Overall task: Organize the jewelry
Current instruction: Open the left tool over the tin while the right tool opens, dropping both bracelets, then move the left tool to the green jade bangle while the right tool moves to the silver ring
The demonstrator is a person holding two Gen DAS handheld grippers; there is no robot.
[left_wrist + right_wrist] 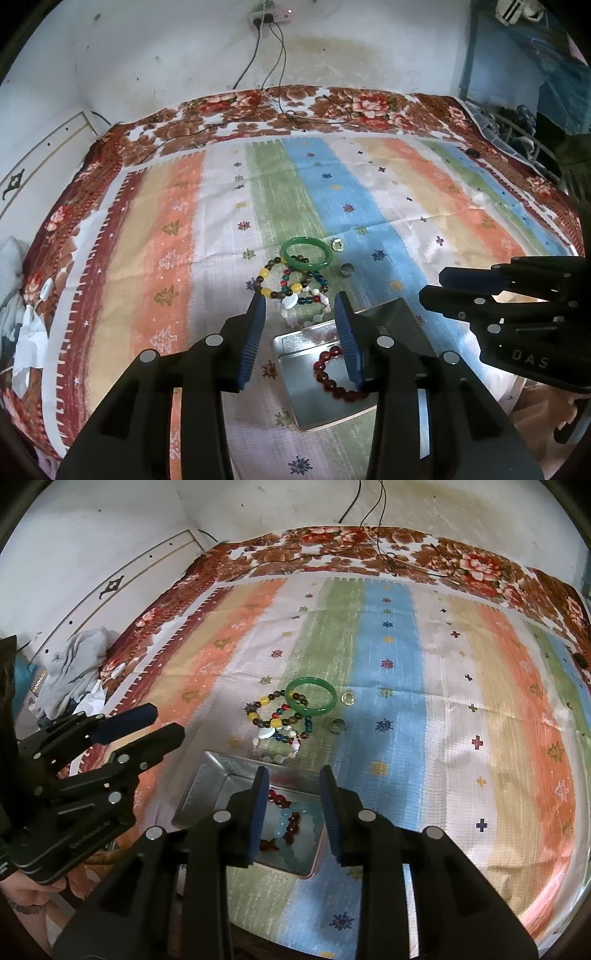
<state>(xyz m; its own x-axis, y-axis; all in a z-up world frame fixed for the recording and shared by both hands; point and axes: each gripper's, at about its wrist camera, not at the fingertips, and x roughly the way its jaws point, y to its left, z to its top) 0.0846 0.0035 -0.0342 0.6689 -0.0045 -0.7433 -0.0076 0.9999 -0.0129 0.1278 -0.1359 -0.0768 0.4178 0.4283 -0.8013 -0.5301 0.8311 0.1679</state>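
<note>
Fingers [258, 812] of both grippers gape over the tin [207, 775].

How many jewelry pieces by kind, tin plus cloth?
Bangle: 1, the green bangle
Beaded bracelets: 5, the yellow-brown bracelet, multicolour bracelet and white shell bracelet overlapping on the cloth, the dark red bracelet and pale blue bracelet in the tin
Rings: 2, the clear ring and dark ring
Total: 8

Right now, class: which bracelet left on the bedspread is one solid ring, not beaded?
The green bangle, farthest from the metal tin. It is one smooth hoop; the others are strung beads.
</note>
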